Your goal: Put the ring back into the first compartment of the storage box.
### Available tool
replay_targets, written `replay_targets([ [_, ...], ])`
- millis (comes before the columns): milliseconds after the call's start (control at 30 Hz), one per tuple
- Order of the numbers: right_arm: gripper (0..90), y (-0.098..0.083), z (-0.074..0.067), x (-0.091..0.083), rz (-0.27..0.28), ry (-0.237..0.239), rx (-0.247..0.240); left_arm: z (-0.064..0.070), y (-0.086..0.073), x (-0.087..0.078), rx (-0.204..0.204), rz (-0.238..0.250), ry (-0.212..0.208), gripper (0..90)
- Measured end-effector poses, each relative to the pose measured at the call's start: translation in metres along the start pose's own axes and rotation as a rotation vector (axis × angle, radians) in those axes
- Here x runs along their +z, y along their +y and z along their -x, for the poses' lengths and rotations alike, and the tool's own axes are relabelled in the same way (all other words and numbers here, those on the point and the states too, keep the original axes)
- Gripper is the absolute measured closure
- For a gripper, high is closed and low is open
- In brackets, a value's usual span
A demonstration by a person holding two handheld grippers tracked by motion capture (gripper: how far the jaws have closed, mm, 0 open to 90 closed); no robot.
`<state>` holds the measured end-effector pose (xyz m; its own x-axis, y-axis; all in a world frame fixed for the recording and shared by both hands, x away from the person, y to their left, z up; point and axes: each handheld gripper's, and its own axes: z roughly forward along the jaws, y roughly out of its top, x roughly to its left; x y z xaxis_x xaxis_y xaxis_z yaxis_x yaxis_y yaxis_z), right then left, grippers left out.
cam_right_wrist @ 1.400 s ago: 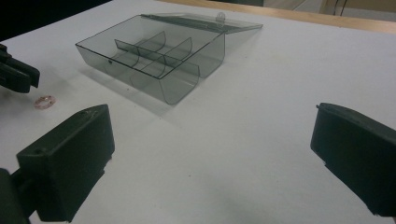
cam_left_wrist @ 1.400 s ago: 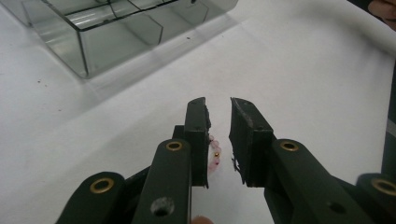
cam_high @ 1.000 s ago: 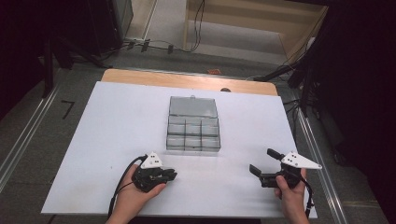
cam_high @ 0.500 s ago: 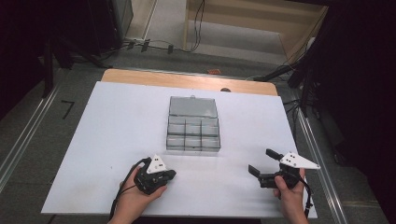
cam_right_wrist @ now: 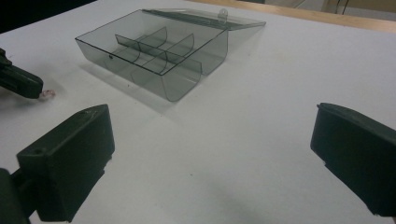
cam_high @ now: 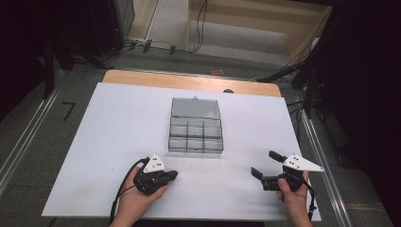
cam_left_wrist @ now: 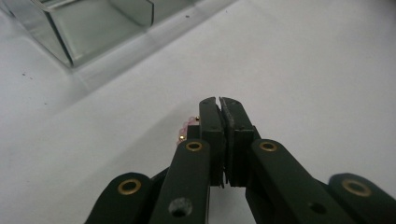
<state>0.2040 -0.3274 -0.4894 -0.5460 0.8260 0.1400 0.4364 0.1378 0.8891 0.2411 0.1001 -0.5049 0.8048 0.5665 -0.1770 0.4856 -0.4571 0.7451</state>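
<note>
The left tongs (cam_left_wrist: 219, 103) have just closed beside a tiny pink bead (cam_left_wrist: 185, 129), which sits against their left side on the table (cam_left_wrist: 303, 70). Nothing shows between the tips. The right tongs (cam_right_wrist: 210, 154) gape empty. The bead looks light, hard and slippery: pinch it dead centre.

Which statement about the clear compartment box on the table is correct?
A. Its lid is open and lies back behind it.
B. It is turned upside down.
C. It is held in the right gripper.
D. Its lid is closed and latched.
A: in the right gripper view the box stands with its compartments uncovered and the lid folded back behind it, while the right gripper is apart from it, its jaws wide with nothing between them.
</note>
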Motion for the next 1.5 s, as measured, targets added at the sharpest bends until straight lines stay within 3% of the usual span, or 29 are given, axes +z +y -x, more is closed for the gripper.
replay_targets([
  [667, 0.0, 0.000, 0.000, 0.001, 0.003, 0.002, -0.008, -0.006, 0.009, -0.017, -0.024, 0.093, -0.005, 88.1],
  [1500, 0.0, 0.000, -0.004, 0.002, 0.005, 0.012, -0.017, -0.012, 0.021, -0.027, -0.040, 0.142, -0.004, 88.1],
])
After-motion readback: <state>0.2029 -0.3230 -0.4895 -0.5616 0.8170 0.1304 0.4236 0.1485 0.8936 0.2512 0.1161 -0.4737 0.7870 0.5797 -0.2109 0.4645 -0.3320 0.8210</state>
